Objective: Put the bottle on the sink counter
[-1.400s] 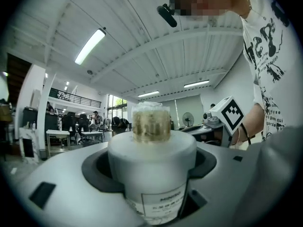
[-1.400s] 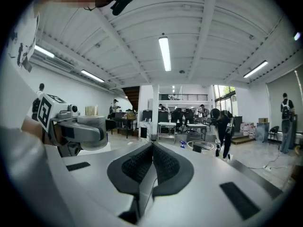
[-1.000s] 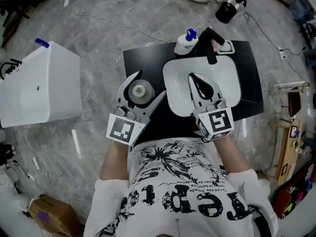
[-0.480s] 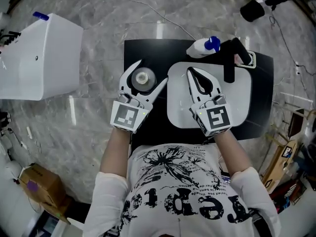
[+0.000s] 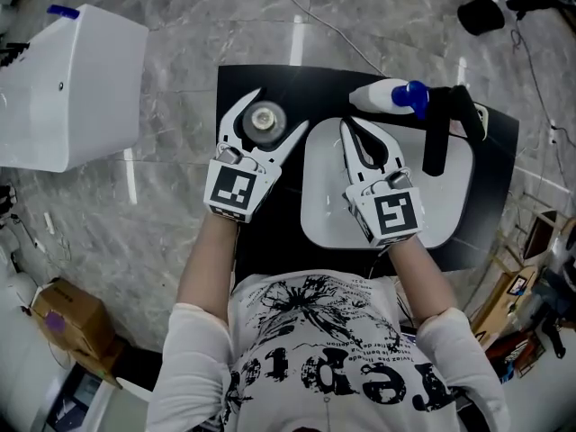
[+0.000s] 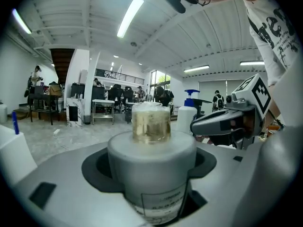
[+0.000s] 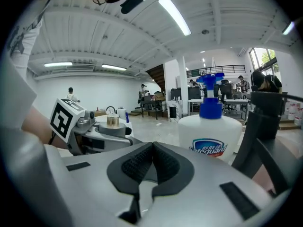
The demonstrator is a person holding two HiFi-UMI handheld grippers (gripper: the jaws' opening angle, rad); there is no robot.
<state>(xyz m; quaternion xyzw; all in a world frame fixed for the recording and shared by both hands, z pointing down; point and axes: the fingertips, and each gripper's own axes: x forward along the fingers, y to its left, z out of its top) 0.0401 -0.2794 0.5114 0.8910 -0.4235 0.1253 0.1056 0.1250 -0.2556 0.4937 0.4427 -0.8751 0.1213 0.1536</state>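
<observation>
Left hand-held gripper (image 5: pixel 274 115): pinching the bottle (image 6: pixel 151 160) by its white body, one jaw on each side, with the gold cap (image 6: pixel 151 122) pointing up.
Right hand-held gripper (image 7: pixel 152 148): jaws pressed together on nothing. It hangs over the white basin (image 5: pixel 324 214) and points toward the soap (image 5: pixel 382 97) and the black tap (image 5: pixel 439 138).
Bottle: held in the left hand-held gripper, over the black desk (image 5: pixel 270 84) just to the left of the basin. No view shows whether its base touches the desk or hangs a little above it.
Desk: a black top around the basin, bare under and around the bottle. The soap lies at the back edge, just beside the tap and well apart from the bottle.
Done: the bottle is gripped, upright and already over the part of the desk beside the sink.
Left: lower the bottle until its base sits flat, if it does not already. Then spread the jaws and draw the left hand-held gripper back without knocking the bottle.
Progress: late, by my reading. The carry looks finished, and only the set-down and release remain.
Right side's part: none that shows. It looks idle, and the task seems not to need it.
</observation>
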